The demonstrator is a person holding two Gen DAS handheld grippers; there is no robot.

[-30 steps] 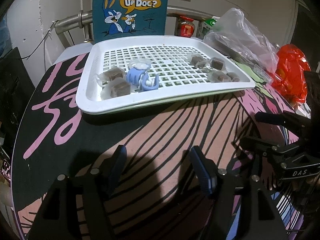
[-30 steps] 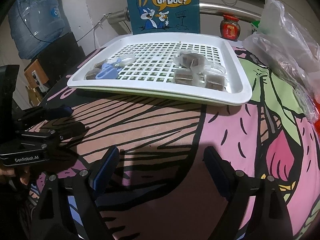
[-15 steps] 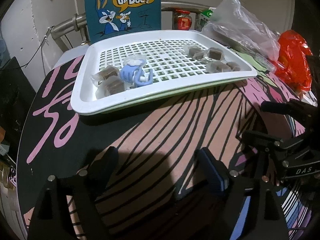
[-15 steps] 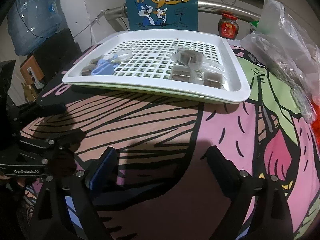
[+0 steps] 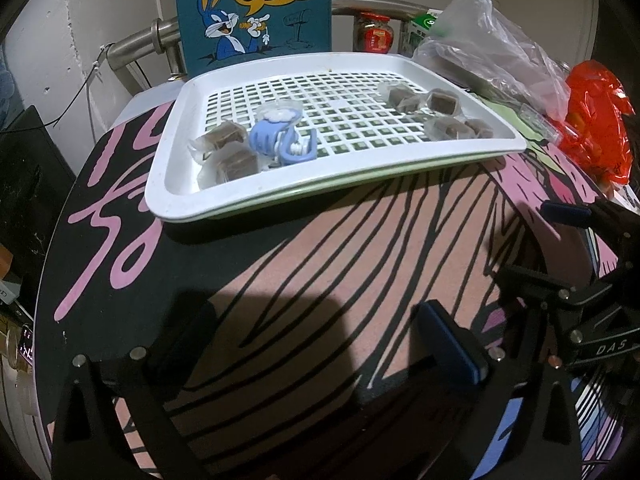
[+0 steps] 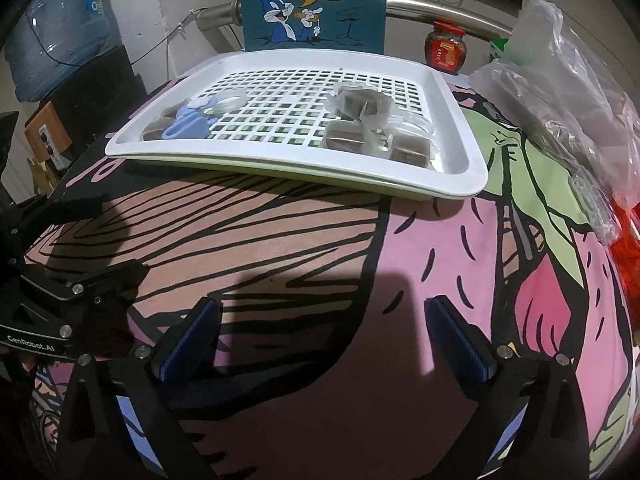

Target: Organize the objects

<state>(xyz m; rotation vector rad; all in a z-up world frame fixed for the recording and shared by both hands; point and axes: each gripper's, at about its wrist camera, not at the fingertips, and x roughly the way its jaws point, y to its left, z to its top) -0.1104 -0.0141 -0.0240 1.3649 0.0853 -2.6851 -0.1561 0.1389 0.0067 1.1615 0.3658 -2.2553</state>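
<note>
Across the round table (image 5: 280,264), printed with pink, black and green cartoon art, stands a white slotted tray (image 5: 168,184) on a pale green one, well beyond both tools. Behind it, a teal cartoon rabbit sign (image 5: 256,12), cut off at the top. At the right, a crumpled clear bag (image 5: 492,44), contents hard to make out, and red wrapping (image 5: 596,120) partly out of frame. Inside the tray: clear-wrapped brown cubes (image 5: 232,160) and a blue clip (image 5: 276,144) at the left end, more wrapped cubes (image 6: 348,136) at the right end; exact count unclear through the overlapping wrappers. Nearer the cameras: left gripper (image 5: 316,340), fingers spread wide after just opening, nothing between them but bare tabletop. Right gripper (image 6: 324,336), likewise just opened, wide apart and empty. Each tool partly visible at the edge of the other's view, much of it in shadow.
</note>
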